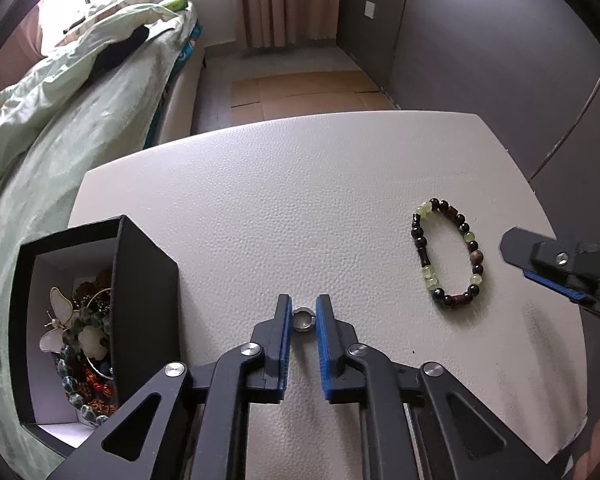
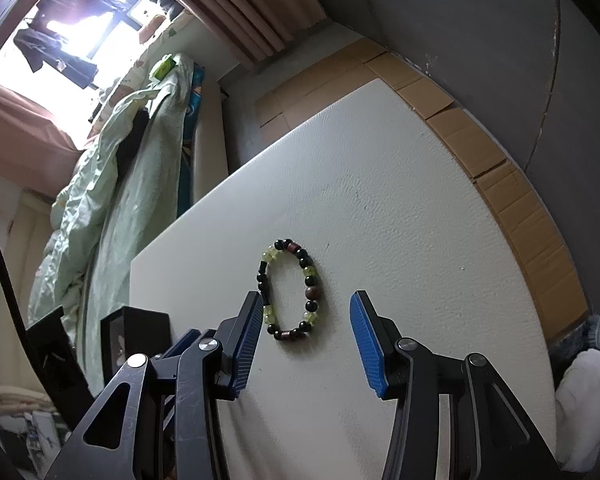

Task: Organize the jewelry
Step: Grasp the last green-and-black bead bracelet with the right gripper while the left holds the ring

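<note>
A small silver ring [image 1: 302, 319] lies on the white table [image 1: 300, 200], and my left gripper [image 1: 302, 314] is shut on it, its blue pads against both sides. A bracelet of black, green and brown beads [image 1: 419, 240] lies flat at the right. In the right wrist view the beaded bracelet [image 2: 312, 292] sits just beyond my right gripper [image 2: 306, 312], whose jaws stand open and wide apart with nothing held. One finger of the right gripper [image 1: 540, 264] shows beside the bracelet in the left wrist view.
An open black box [image 1: 144, 280] at the table's left edge holds several pieces of jewelry, among them a butterfly brooch [image 1: 60, 320]. A bed with green bedding [image 1: 80, 120] runs along the left. Cardboard [image 2: 500, 184] covers the floor beyond the table.
</note>
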Motion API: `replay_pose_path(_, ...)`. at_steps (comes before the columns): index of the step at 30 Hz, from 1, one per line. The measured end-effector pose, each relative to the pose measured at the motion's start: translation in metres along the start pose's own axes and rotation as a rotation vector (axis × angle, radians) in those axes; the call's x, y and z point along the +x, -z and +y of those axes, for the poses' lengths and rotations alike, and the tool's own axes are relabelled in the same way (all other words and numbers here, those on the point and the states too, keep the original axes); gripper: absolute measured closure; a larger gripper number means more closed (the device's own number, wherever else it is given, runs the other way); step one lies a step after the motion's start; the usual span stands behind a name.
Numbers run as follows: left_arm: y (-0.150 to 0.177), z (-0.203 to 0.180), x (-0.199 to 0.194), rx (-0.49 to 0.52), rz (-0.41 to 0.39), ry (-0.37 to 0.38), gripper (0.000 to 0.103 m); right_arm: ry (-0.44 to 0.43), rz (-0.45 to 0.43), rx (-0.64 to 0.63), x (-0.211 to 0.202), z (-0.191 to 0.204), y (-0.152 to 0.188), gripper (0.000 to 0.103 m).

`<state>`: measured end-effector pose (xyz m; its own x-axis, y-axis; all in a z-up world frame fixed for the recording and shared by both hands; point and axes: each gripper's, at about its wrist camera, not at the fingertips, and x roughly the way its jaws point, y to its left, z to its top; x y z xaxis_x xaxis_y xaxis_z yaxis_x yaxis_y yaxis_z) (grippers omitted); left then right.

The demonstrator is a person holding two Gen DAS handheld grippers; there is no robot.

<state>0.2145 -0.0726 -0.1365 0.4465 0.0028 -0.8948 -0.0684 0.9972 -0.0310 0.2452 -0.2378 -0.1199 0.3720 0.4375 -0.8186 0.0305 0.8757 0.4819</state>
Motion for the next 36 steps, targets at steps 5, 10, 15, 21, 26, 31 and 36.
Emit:
replay_pose_path(5,-0.002,0.009,-0.003,-0.038,0.004,0.043,0.091,0.063,-0.003,-0.071,0.011,0.013,0.001,0.056)
replay_pose_path(10,-0.005,0.014,-0.013,-0.06,-0.015,0.069,0.091,0.127,-0.023,-0.158,0.02,0.028,0.003,0.056)
replay_pose_path(15,-0.006,0.023,-0.021,-0.078,-0.029,0.079,0.091,0.172,-0.037,-0.186,0.025,0.034,0.004,0.056)
replay_pose_path(21,-0.006,0.034,-0.034,-0.098,-0.055,0.086,0.091,0.238,-0.054,-0.241,0.033,0.041,0.007,0.065)
replay_pose_path(26,-0.005,0.039,-0.046,-0.113,-0.079,0.109,0.091,0.245,-0.05,-0.235,0.031,0.038,0.006,0.091)
replay_pose_path(31,-0.003,0.045,-0.064,-0.129,-0.116,0.131,0.091,0.111,-0.034,-0.157,0.02,0.028,0.004,0.092)
replay_pose_path(36,-0.002,0.054,-0.084,-0.148,-0.161,0.151,0.091,0.039,-0.057,-0.146,0.004,0.031,0.004,0.092)
